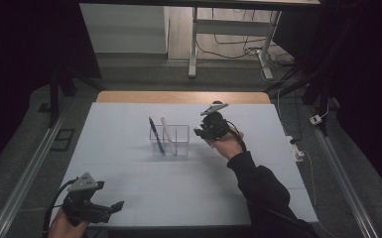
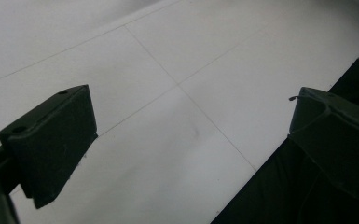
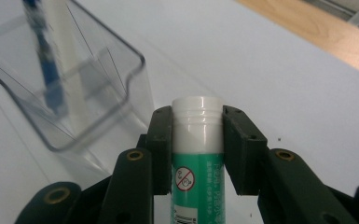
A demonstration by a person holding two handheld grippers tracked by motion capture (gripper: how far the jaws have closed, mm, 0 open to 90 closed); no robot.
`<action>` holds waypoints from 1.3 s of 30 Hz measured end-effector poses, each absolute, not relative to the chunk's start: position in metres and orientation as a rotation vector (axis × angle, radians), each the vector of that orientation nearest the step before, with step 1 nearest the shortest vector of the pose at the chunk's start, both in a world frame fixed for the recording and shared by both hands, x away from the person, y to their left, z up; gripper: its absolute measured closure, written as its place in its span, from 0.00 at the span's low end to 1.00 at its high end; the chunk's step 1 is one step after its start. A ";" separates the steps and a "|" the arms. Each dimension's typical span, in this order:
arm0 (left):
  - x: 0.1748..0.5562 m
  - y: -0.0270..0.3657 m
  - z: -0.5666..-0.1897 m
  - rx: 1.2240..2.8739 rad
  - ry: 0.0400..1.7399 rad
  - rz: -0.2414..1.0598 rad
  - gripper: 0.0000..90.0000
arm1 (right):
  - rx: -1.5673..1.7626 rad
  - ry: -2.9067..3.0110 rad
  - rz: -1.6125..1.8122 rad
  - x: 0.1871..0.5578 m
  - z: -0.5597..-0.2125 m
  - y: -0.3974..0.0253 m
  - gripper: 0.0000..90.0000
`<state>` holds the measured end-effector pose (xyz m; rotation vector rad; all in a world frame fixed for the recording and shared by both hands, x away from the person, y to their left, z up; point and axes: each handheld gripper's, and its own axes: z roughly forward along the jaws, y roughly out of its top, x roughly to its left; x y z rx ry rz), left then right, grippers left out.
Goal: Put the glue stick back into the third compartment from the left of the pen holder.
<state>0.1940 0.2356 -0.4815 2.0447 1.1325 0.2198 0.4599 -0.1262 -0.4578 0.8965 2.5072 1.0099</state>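
From the high view, a white table [image 1: 129, 198] has a clear plastic holder [image 1: 170, 141] standing near its middle. A blue pen [image 1: 156, 136] and a pale stick [image 1: 167, 135] lean inside the holder. The right gripper [image 1: 202, 131] is up in the air just beside the holder, on its right side. The left gripper [image 1: 110, 208] is well apart from all that, low at the near left corner of the table.

In the left gripper view, the two black jaws stand wide apart with nothing between them. Under them is bare white table and its dark edge.

In the right gripper view, the right gripper [image 3: 197, 140] is squeezed onto a glue stick [image 3: 197, 154]. It has a white cap and a green label. The jaws press on the tube right below the cap. The clear holder is just beside it, up and to the left.

I think the glue stick is light, hard and smooth, so it could slip if the squeeze is too soft. It is round, so it might twist a little. The tube under the cap looks like a good place to hold, because the cap alone might pop off. The clear holder looks light too, and a bump could tip it over.
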 end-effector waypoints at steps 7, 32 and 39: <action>0.194 0.236 -0.481 2.044 1.134 0.221 0.01 | 0.900 2.443 1.160 0.454 -0.433 -0.126 0.72; 0.194 0.237 -0.481 2.036 1.140 0.206 0.00 | 0.850 2.341 1.430 0.443 -0.412 -0.097 0.72; 0.194 0.238 -0.482 2.033 1.139 0.199 0.00 | 0.827 2.329 1.459 0.443 -0.414 -0.083 0.72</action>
